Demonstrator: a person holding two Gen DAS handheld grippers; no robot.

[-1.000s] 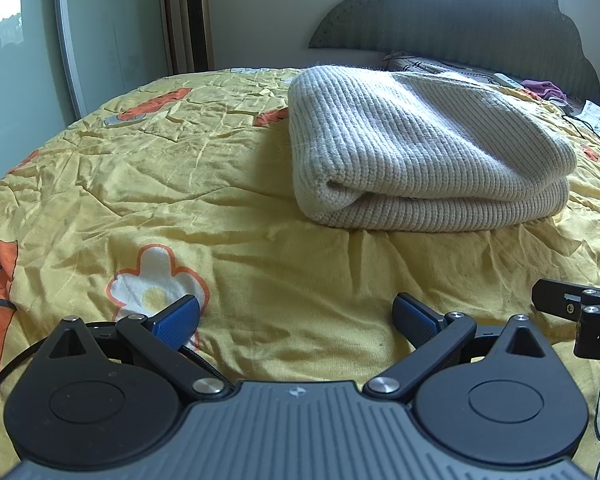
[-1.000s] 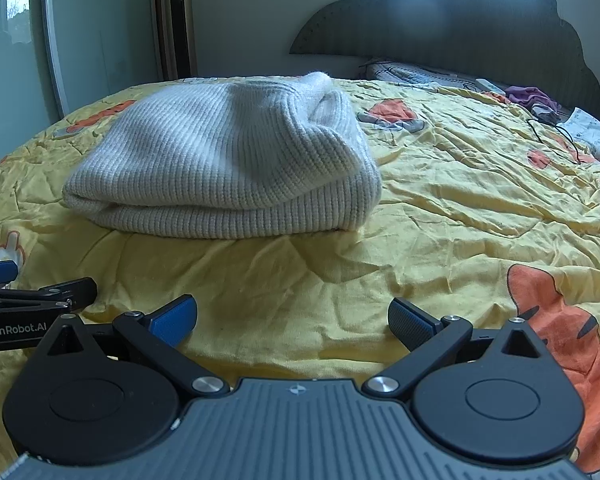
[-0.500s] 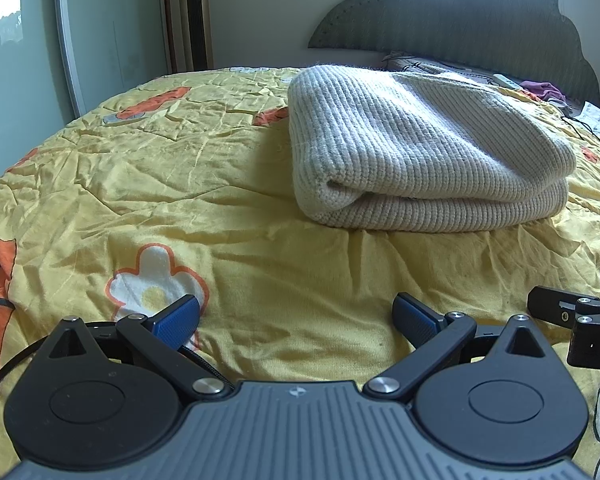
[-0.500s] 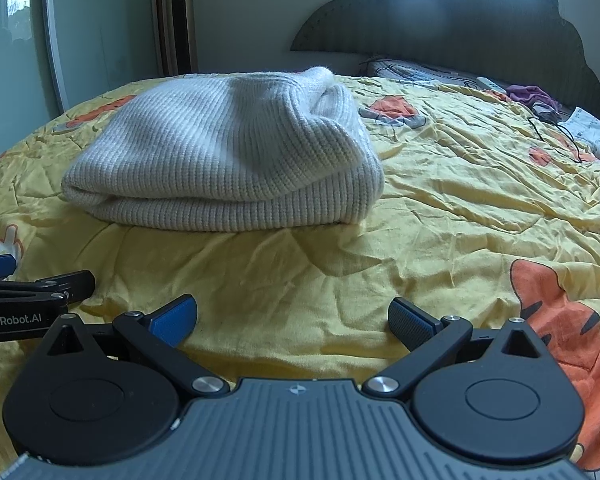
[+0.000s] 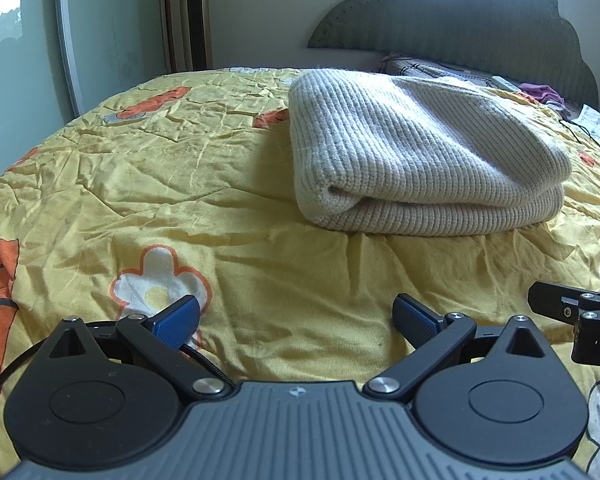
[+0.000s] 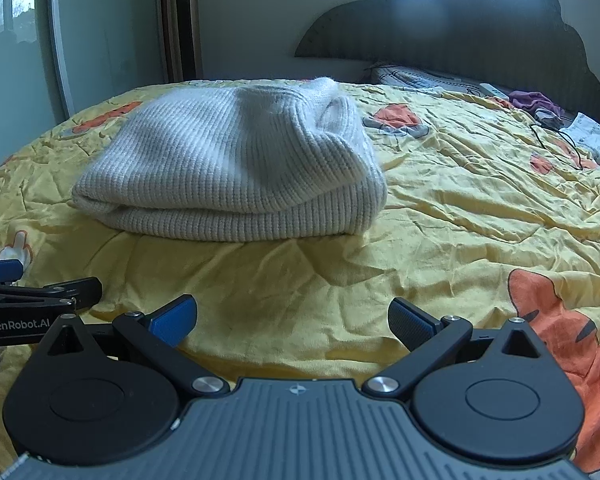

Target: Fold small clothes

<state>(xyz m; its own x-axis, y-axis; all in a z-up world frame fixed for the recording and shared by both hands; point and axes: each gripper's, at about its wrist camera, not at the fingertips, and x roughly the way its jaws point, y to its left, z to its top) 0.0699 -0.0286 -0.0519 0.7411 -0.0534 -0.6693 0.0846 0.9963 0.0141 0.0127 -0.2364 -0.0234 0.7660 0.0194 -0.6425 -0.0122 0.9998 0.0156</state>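
Note:
A cream ribbed knit sweater [image 5: 416,156] lies folded into a thick bundle on the yellow bedspread [image 5: 188,184]; it also shows in the right wrist view [image 6: 236,164]. My left gripper [image 5: 296,320] is open and empty, low over the bedspread, short of the sweater's near edge. My right gripper [image 6: 292,318] is open and empty, also short of the sweater. Each gripper shows at the edge of the other's view: the right one in the left wrist view [image 5: 580,312], the left one in the right wrist view [image 6: 32,300].
A dark padded headboard [image 6: 460,36] stands behind the bed. Pillows, a purple cloth [image 6: 534,100] and a black cable [image 6: 556,140] lie at the far right. A tall tower fan [image 5: 194,16] and a glass door [image 5: 16,40] stand at the left.
The right wrist view has shifted slightly, so the sweater sits a little lower and closer. The right gripper has crept left in the left wrist view. Both grippers stay open.

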